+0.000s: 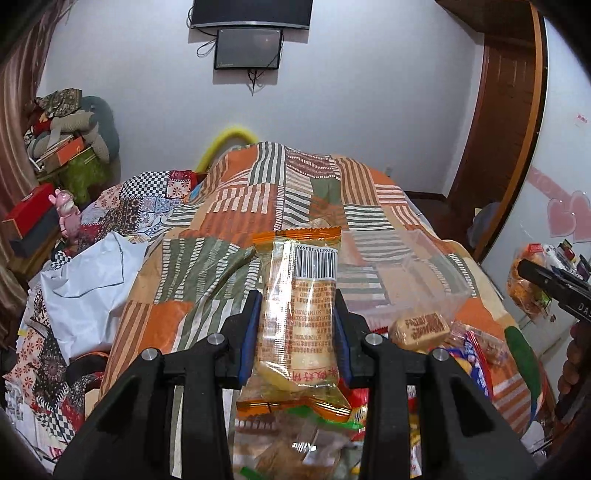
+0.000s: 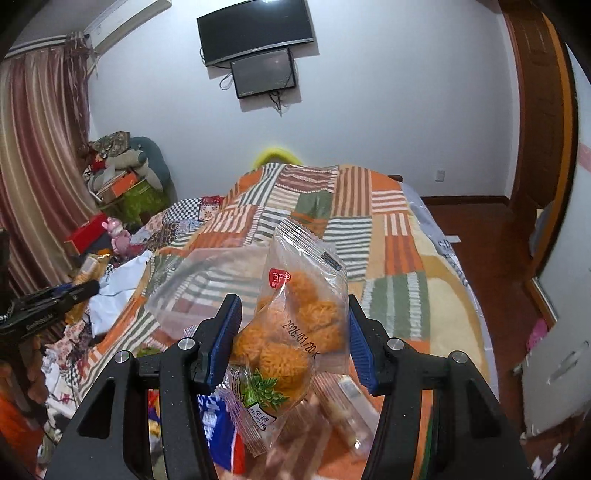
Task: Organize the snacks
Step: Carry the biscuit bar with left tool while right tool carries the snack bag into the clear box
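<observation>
While the left gripper (image 1: 297,332) clenches a wrapped biscuit pack (image 1: 299,295) and the right gripper (image 2: 291,339) seems to hold a bag of orange puffs (image 2: 295,332) above the bed's (image 1: 332,192) near edge, either slick wrapper could slip before reaching the clear tray (image 1: 424,273).

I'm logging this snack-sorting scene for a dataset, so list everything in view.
biscuit packet: one, clear with orange ends, between the left gripper's pads.
orange snack bag: one, clear, between the right gripper's fingers.
clear plastic box: one, on the blanket beyond the snacks.
loose snacks: several, mixed colours, heaped below the grippers.
blanket: one, orange, green and white stripes, over the bed.
screens: two, black, on the wall.
curtain: one, red-striped, left.
left gripper: black, blue pads, shut on the packet.
right gripper: black, blue pads, holding the bag.
</observation>
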The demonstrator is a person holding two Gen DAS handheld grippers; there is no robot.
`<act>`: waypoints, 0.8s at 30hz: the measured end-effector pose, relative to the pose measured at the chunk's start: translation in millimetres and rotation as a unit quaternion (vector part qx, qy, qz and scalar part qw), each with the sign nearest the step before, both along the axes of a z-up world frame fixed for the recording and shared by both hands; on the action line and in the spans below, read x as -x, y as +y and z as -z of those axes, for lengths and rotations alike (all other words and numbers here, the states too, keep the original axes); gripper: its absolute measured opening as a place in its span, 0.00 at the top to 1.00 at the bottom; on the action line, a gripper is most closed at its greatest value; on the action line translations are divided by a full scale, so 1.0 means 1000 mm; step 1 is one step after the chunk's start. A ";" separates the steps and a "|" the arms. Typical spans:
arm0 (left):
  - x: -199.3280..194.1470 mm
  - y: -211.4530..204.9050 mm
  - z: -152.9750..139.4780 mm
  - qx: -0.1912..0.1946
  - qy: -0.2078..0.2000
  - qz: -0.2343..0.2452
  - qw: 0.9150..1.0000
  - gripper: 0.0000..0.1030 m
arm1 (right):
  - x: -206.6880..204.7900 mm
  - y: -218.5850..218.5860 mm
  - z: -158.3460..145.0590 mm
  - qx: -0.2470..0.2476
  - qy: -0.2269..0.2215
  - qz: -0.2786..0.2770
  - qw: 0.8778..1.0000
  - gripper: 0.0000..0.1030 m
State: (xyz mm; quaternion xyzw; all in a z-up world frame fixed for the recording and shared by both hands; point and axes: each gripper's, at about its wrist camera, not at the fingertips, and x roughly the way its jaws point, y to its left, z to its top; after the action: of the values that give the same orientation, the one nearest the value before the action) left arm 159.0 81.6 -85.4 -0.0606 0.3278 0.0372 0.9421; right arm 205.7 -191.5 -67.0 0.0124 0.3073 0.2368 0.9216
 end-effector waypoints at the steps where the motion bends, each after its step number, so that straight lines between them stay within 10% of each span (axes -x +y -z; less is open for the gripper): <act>1: -0.001 -0.001 0.001 -0.002 0.001 0.001 1.000 0.66 | -0.003 0.002 0.000 0.000 -0.001 -0.001 1.000 0.50; 24: -0.111 -0.016 0.040 -0.003 0.079 0.042 0.996 0.66 | -0.074 0.042 0.026 0.045 0.050 -0.048 0.997 0.50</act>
State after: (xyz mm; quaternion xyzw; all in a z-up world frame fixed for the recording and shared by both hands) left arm 270.3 65.5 -125.4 -0.0407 0.4032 0.0035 0.9142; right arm 280.0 -149.1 -93.2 -0.0322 0.3636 0.2658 0.8922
